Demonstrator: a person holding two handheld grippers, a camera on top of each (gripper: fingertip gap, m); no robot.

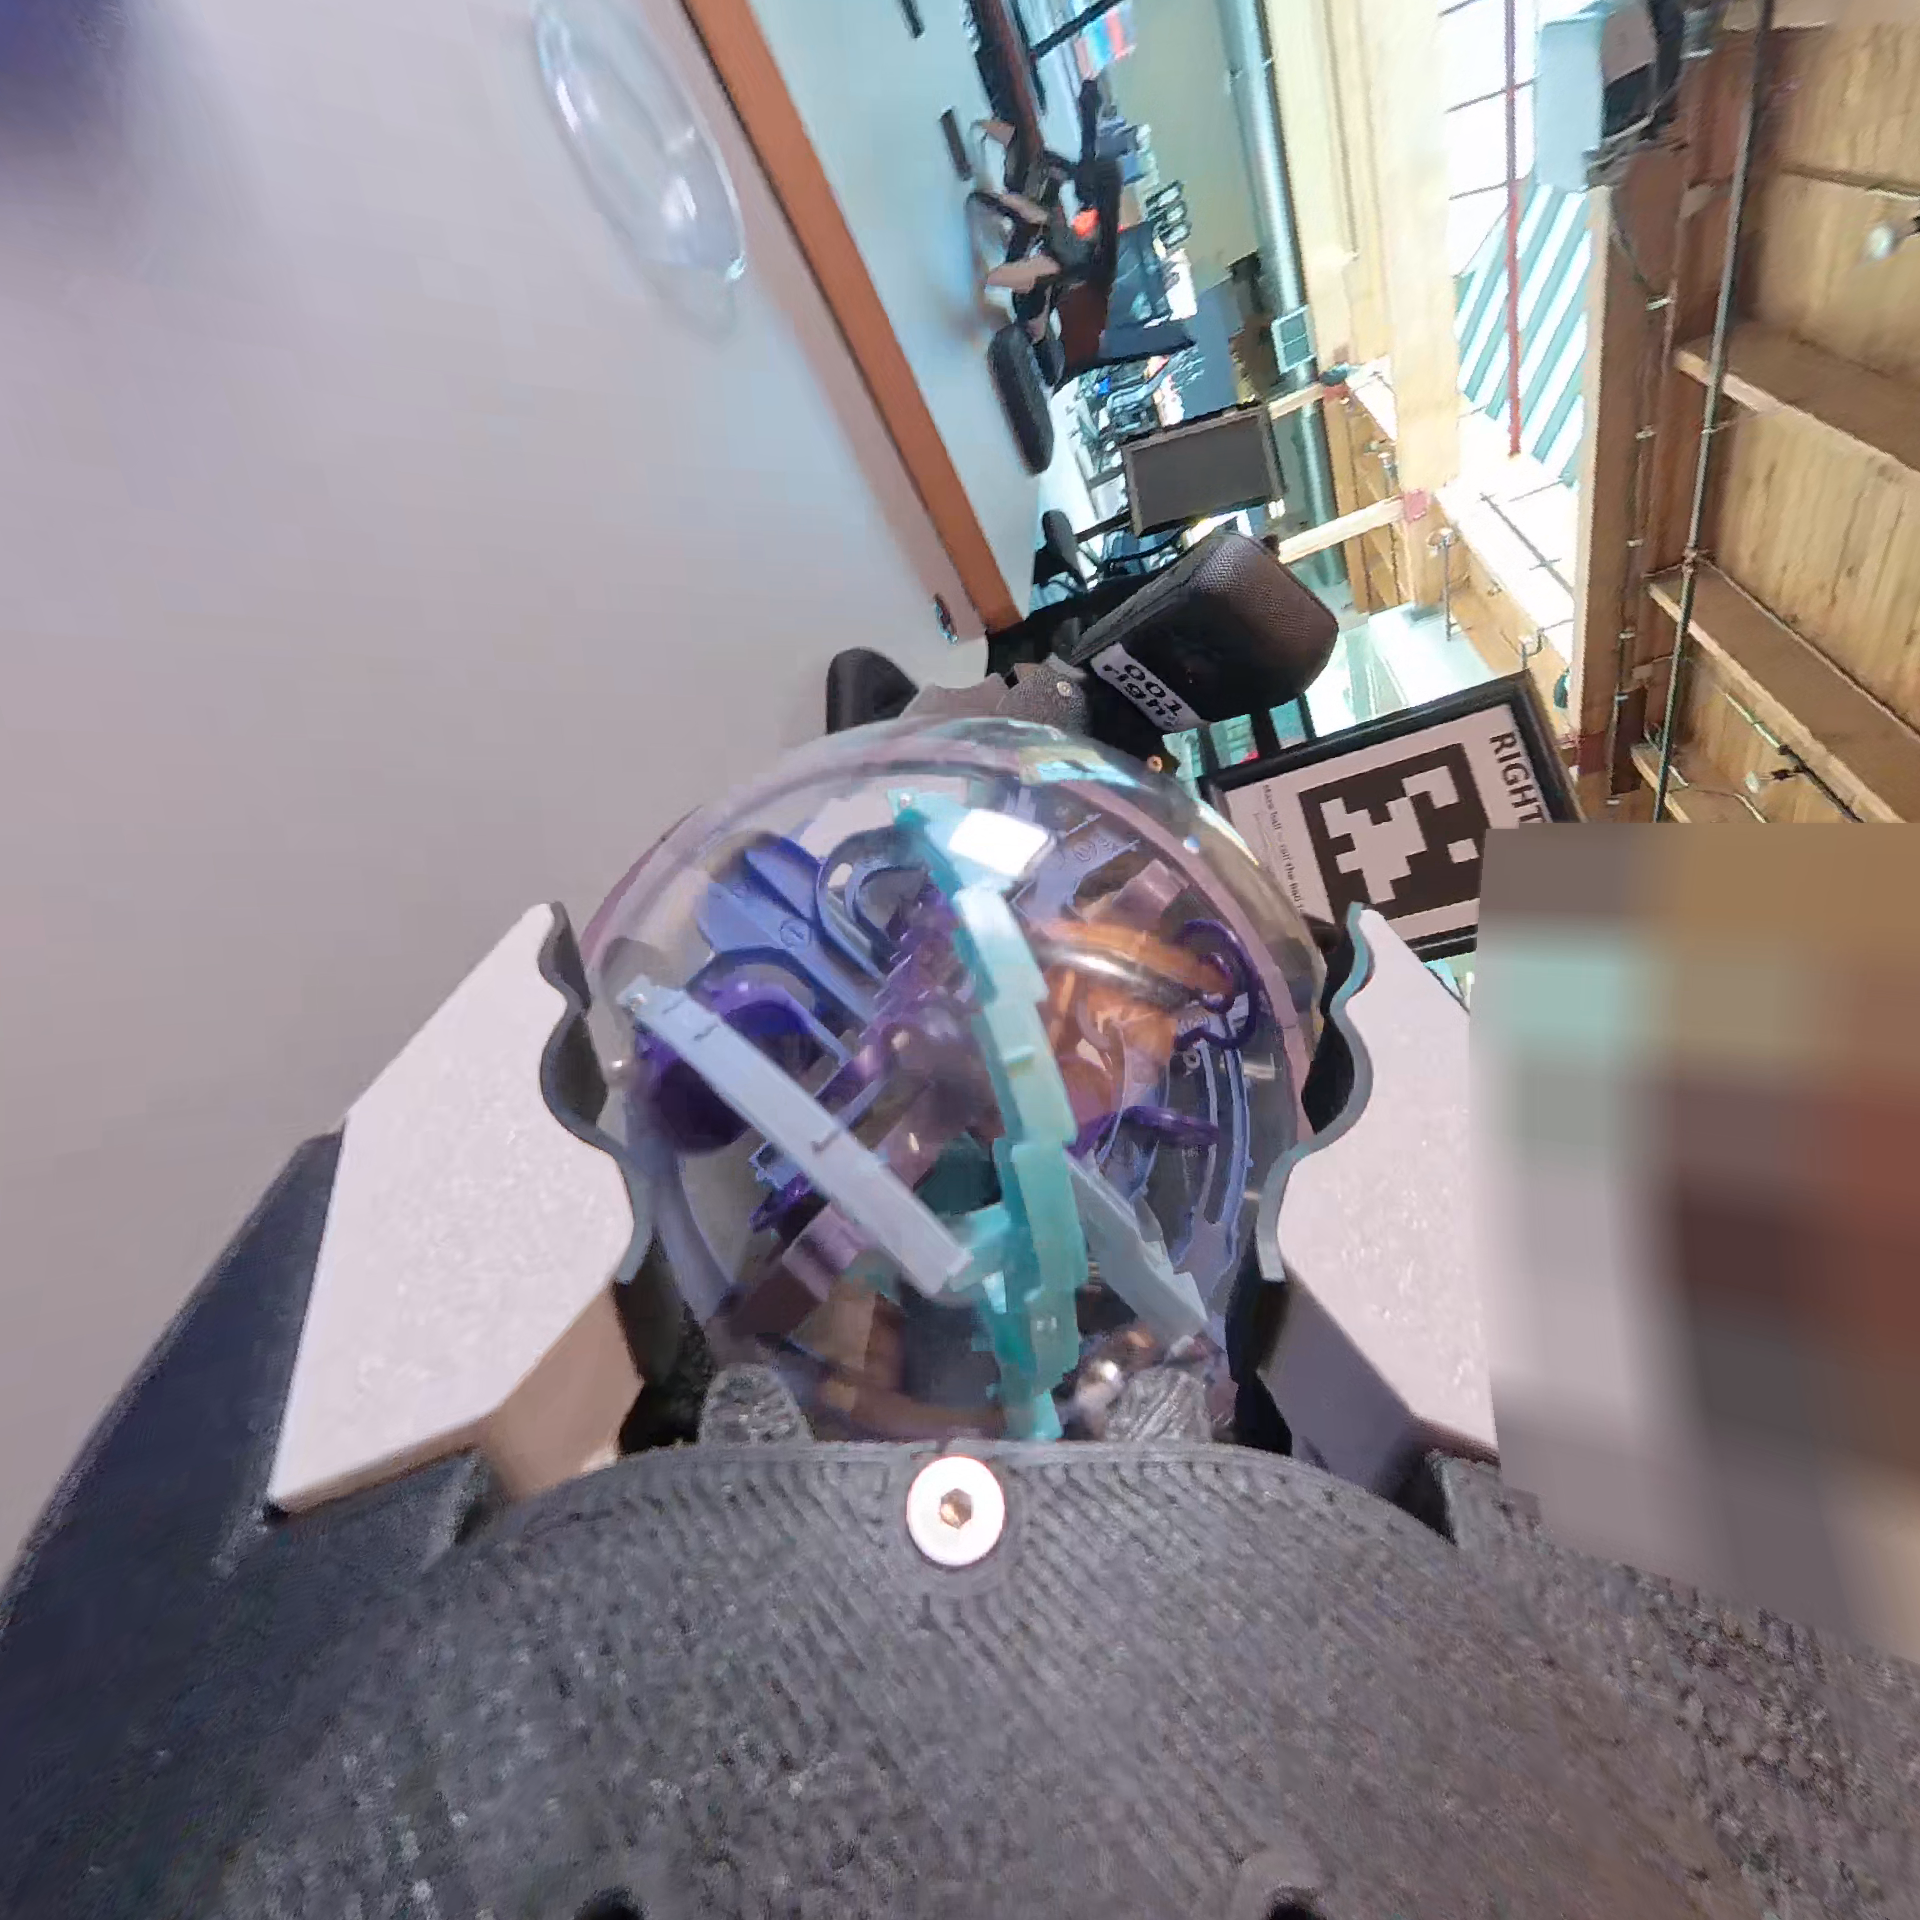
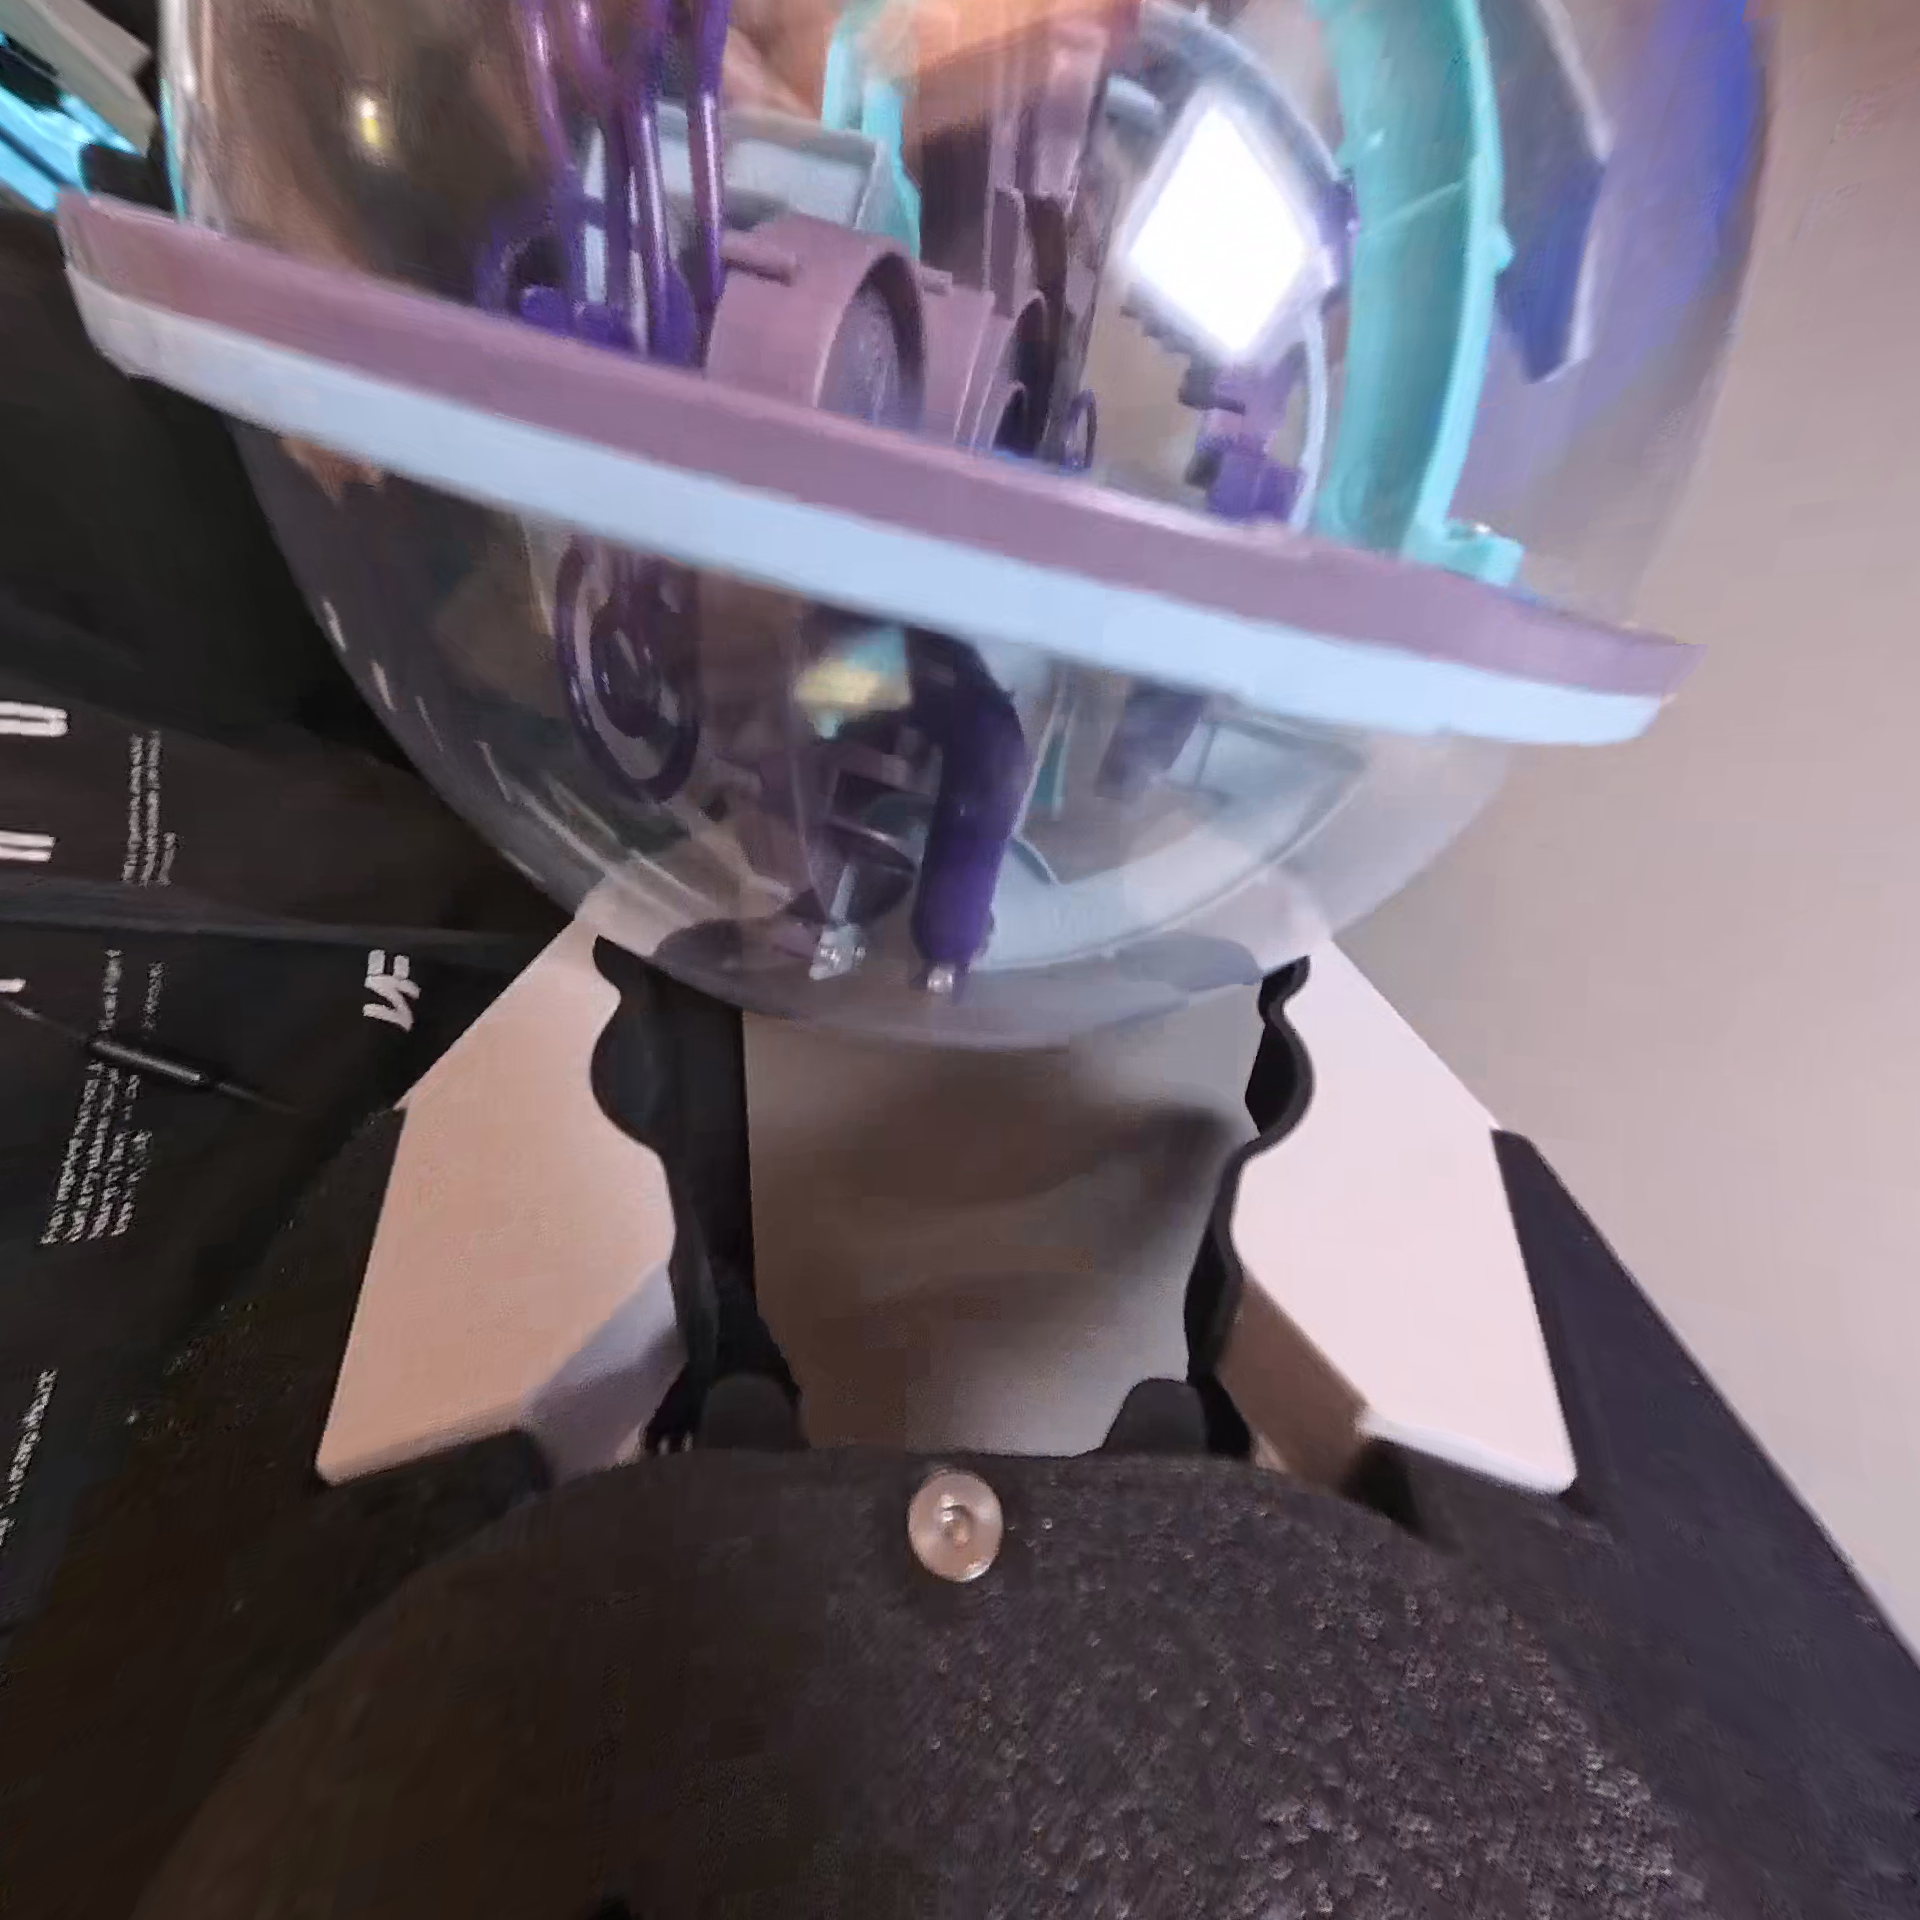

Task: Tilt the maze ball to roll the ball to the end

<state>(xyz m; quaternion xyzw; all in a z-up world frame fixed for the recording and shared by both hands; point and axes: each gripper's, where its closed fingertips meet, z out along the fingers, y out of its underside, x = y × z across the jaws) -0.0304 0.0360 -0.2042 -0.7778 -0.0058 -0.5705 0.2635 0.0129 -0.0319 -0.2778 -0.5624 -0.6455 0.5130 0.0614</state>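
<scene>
The maze ball is a clear sphere with purple, grey and teal tracks inside. My left gripper is shut on it, one finger on each side, and holds it off the white table. The left wrist view is rolled sideways. In the right wrist view the maze ball fills the top, with its purple and pale blue rim running across. My right gripper has its fingertips on either side of the sphere's rounded lower end. I cannot pick out the small rolling ball for certain.
A clear plastic dome lies on the table near its wooden edge. The right gripper's body and a black-and-white marker card sit behind the sphere. Office chairs stand beyond. Black printed cloth lies left.
</scene>
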